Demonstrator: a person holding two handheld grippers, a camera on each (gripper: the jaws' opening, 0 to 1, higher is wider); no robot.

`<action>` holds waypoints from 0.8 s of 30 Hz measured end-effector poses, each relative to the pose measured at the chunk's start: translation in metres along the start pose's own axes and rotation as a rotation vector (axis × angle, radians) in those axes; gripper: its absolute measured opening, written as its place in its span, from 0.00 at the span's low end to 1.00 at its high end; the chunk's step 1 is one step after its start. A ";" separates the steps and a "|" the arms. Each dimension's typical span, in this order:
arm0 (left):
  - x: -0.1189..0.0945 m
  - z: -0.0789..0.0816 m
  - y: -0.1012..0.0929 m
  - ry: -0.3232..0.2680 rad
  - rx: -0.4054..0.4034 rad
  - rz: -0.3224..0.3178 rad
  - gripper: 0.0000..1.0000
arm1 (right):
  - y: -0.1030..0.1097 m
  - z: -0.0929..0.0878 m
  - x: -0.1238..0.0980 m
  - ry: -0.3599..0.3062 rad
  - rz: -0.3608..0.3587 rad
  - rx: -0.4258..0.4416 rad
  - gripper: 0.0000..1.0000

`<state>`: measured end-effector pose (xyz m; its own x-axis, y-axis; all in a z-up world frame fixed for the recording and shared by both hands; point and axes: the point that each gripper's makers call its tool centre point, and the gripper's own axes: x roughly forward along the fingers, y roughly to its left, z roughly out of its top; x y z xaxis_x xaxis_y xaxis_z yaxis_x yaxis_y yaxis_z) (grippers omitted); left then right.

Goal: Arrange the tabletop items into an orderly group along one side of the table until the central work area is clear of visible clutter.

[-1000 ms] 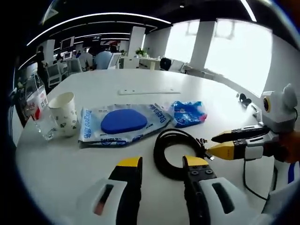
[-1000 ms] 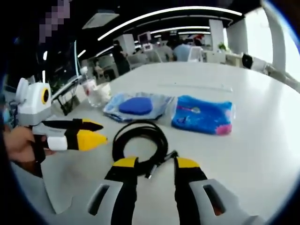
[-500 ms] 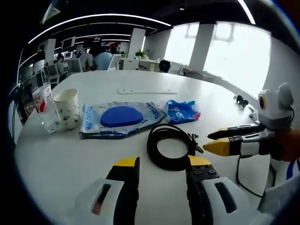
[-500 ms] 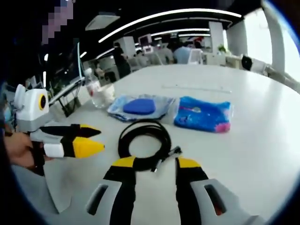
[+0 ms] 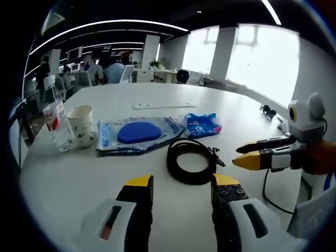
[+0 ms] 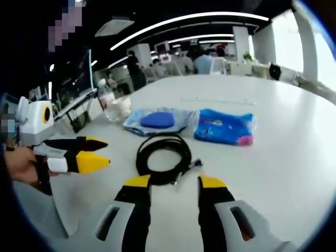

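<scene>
A black coiled cable (image 5: 190, 161) (image 6: 163, 157) lies on the white table (image 5: 68, 178) just beyond both grippers. Behind it are a blue wipes pack (image 5: 139, 135) (image 6: 157, 119) and a small blue bag (image 5: 201, 125) (image 6: 224, 127). A paper cup (image 5: 81, 125) (image 6: 123, 105) and a water bottle (image 5: 54, 118) (image 6: 106, 100) stand at the table's edge. My left gripper (image 5: 182, 181) (image 6: 106, 152) is open, short of the coil. My right gripper (image 6: 175, 182) (image 5: 237, 156) is open too, empty, near the cable's plug end.
A thin white strip (image 5: 159, 105) (image 6: 218, 101) lies farther back on the table. A loose black wire (image 5: 270, 189) runs under the right gripper, held by a hand. Desks, chairs and people fill the office behind. Bare tabletop spreads around the items.
Both views have drawn back a little from the coiled cable, which now sits slightly farther from the jaws. Both grippers stay open and the items have not moved.
</scene>
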<state>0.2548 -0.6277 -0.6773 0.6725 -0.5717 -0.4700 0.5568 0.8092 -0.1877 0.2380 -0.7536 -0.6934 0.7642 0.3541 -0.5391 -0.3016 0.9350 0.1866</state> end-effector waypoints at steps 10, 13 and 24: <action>-0.019 0.004 0.001 -0.025 0.021 0.011 0.48 | 0.006 -0.003 -0.021 -0.029 0.002 -0.015 0.35; -0.025 0.005 0.003 -0.034 0.024 0.016 0.49 | 0.008 -0.003 -0.027 -0.040 0.000 -0.014 0.36; -0.042 0.010 0.009 -0.056 0.023 0.034 0.51 | 0.012 -0.006 -0.038 -0.050 -0.003 -0.021 0.37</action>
<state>0.2364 -0.5982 -0.6509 0.7172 -0.5508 -0.4269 0.5437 0.8255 -0.1517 0.2024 -0.7555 -0.6755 0.7923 0.3523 -0.4981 -0.3110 0.9356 0.1671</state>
